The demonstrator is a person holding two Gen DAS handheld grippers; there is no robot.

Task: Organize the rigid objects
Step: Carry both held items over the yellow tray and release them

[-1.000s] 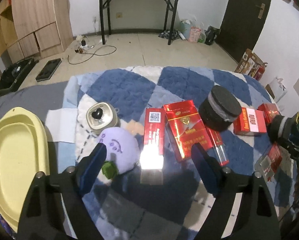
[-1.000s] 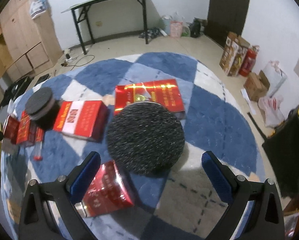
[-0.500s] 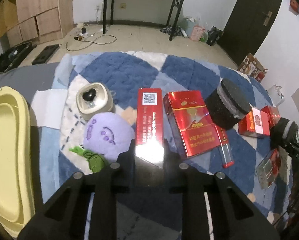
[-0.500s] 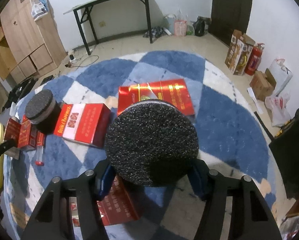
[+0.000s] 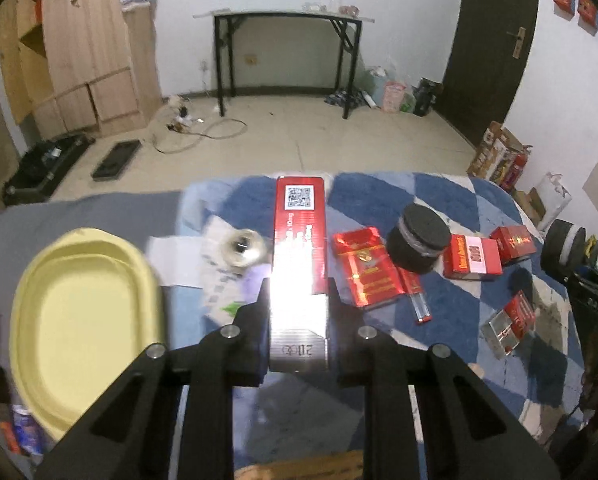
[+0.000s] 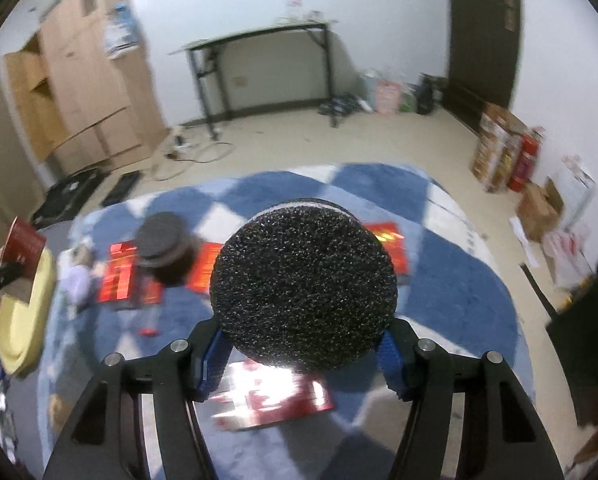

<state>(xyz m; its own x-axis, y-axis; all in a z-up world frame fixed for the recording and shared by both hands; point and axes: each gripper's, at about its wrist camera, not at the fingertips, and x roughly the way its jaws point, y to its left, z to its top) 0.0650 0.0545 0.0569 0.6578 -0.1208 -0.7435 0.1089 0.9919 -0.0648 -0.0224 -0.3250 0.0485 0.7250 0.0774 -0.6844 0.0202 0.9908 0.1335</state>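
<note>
Left hand-held gripper (image 5: 298, 312): its two black fingers were pressed against the sides of the long red carton (image 5: 299, 256), pinching it near its silver end.
Long red carton: it lay between the fingers and ran straight away from the hand-held gripper, long axis along the fingers, silver end nearest, the end with the square code patch farthest. It appeared to be held up above the blue-and-white checked rug (image 5: 451, 200).
Right hand-held gripper (image 6: 303, 354): its blue-padded fingers (image 6: 215, 356) were closed on the black foam disc (image 6: 303, 290), one pad on each side of its rim.
Black foam disc: it sat between the pads, its flat speckled face turned up toward the camera, and it covered much of the view of the rug.
Under the disc: a red box (image 6: 271, 398) lay flat on the rug, blurred.
Yellow tray (image 5: 79, 320): it lay left of the left hand-held gripper, well apart from the carton.
Flat red pack (image 5: 365, 268): it lay on the rug just right of the carton, long axis running away from the camera and leaning slightly left.
Second black disc (image 5: 419, 244): it stood on the rug beside the flat red pack, farther right.
Red-and-white box (image 5: 475, 258): it lay just beyond that disc to the right.
Far side: a black-legged table (image 5: 283, 20) stood against the white wall.
</note>
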